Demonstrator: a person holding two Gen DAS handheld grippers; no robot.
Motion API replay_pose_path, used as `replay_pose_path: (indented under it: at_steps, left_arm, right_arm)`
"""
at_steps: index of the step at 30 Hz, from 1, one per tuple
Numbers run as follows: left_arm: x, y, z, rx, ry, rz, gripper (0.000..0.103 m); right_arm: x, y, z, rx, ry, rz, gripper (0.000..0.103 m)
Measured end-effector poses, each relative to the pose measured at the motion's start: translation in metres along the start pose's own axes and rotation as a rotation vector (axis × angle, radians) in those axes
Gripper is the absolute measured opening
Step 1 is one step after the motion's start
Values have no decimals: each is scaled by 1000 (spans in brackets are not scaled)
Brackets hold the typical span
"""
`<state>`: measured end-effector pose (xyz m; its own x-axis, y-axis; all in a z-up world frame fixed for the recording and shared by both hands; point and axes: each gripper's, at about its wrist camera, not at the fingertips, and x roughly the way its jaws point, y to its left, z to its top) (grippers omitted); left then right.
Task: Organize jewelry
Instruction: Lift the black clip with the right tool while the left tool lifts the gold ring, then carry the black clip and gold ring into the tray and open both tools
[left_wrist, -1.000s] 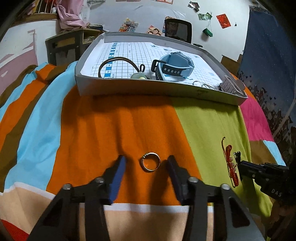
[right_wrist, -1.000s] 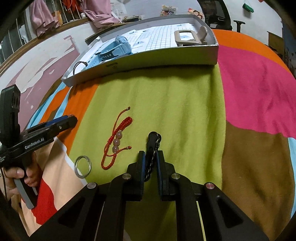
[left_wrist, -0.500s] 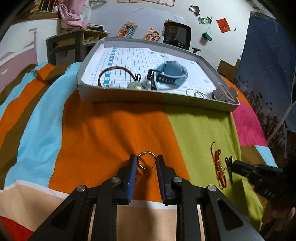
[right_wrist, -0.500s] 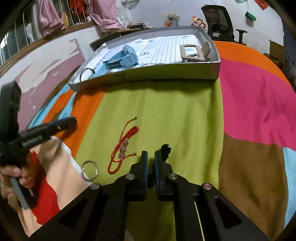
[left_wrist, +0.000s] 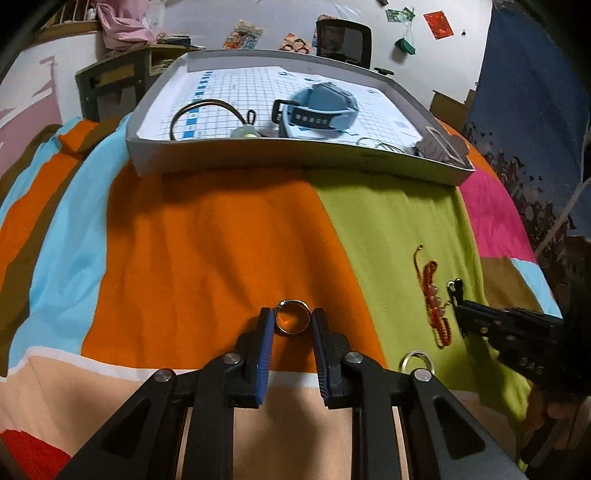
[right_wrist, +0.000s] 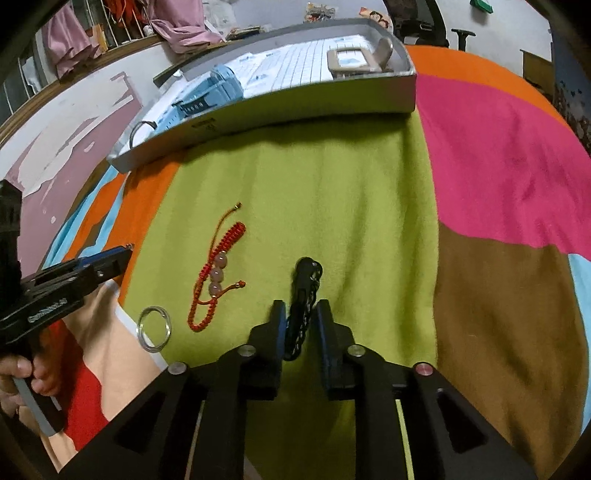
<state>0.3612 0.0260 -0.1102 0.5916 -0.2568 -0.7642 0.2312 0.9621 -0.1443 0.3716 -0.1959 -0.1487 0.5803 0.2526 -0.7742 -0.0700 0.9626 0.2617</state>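
My left gripper (left_wrist: 293, 323) is shut on a silver ring (left_wrist: 293, 310), held over the orange stripe of the blanket. A second silver ring (left_wrist: 415, 363) (right_wrist: 154, 328) lies loose on the blanket beside a red cord bracelet (right_wrist: 218, 273) (left_wrist: 436, 306) with pink beads. My right gripper (right_wrist: 301, 317) holds a black chain piece (right_wrist: 304, 288) between its fingers over the green stripe. The grey tray (left_wrist: 295, 162) (right_wrist: 295, 107) stands further back, beyond both grippers. In it are a blue watch (left_wrist: 317, 109), a black cord necklace (left_wrist: 207, 107) and a beige watch (right_wrist: 351, 61).
The striped blanket (right_wrist: 498, 166) covers the whole work surface. A hand (right_wrist: 22, 373) grips the left tool at the edge of the right wrist view. An office chair (left_wrist: 341, 37) and a wooden desk (left_wrist: 114, 74) stand behind the tray.
My left gripper closed on the ring and now holds it slightly higher. The right gripper's jaws stand a little wider around the black chain piece than half a second ago.
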Motion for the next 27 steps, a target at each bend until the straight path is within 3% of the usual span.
replay_pose_path:
  at_steps: [7, 11, 20, 23, 27]
  left_arm:
    - [1, -4, -2, 10, 6, -17, 20]
    - [-5, -5, 0, -8, -18, -11, 20]
    - [-40, 3, 17, -90, -191, 5, 20]
    - [-42, 7, 34, -106, -234, 29, 20]
    - [-40, 14, 67, -127, -311, 75, 20]
  right_arm:
    - [10, 7, 3, -36, -21, 7, 17]
    - [0, 10, 5, -47, -65, 33, 12]
    - [-27, 25, 19, -93, -190, 88, 12]
    - [-38, 28, 40, -69, -248, 134, 12]
    - [-44, 38, 70, -111, -348, 125, 12]
